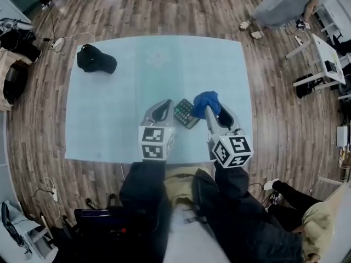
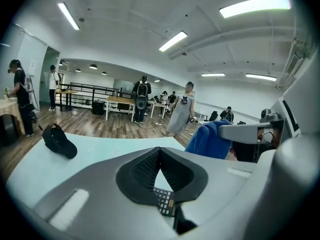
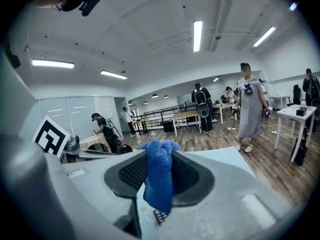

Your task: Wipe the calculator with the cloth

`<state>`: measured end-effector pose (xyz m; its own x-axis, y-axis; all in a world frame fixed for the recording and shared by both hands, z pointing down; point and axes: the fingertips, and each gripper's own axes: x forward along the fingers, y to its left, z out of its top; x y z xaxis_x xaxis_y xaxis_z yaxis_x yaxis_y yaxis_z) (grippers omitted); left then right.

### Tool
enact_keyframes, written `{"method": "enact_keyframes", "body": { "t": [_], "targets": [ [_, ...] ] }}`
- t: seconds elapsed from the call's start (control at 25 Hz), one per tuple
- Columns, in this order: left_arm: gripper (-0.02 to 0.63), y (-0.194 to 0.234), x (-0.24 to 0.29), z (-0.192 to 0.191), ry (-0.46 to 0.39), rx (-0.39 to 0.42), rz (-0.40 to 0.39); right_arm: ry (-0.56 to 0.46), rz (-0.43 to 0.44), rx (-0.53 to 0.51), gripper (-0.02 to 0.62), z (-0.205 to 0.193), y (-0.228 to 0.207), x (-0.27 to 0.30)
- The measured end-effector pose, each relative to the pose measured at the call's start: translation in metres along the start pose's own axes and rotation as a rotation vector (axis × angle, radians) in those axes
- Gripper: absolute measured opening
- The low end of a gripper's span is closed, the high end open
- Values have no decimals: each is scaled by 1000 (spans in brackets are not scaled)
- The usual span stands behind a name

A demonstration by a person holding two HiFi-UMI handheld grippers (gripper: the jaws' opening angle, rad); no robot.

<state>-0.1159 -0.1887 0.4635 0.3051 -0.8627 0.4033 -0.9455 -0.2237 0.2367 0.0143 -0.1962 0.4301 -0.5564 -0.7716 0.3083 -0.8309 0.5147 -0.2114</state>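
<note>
The calculator (image 1: 185, 114) lies on the table (image 1: 109, 108) between the two claws, its key print too small to read. The right claw (image 3: 159, 159) is clenched on the blue cloth (image 3: 159, 181), which hangs over one corner of the calculator. The left claw (image 2: 160, 151), tips pressed together with nothing between them, sits at the calculator's left edge.

Blue cloth (image 1: 206, 103); dark calculator (image 1: 185, 114); pale blue table (image 1: 109, 119); black cap (image 1: 96, 59)

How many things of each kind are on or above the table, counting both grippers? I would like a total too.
calculator: 1
cloth: 1
cap: 1
grippers: 2, the left gripper and the right gripper
total: 5
</note>
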Motion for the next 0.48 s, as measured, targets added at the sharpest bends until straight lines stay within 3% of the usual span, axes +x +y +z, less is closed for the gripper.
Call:
{"method": "enact_keyframes", "body": {
  "t": [0.24,0.48],
  "targets": [
    [3,4,37,-31,94,-28,30,92,15,37,124,-29,-36,22],
    [3,20,62,-78,212,-78,80,203,57,8,124,-69,-53,52]
  ]
}}
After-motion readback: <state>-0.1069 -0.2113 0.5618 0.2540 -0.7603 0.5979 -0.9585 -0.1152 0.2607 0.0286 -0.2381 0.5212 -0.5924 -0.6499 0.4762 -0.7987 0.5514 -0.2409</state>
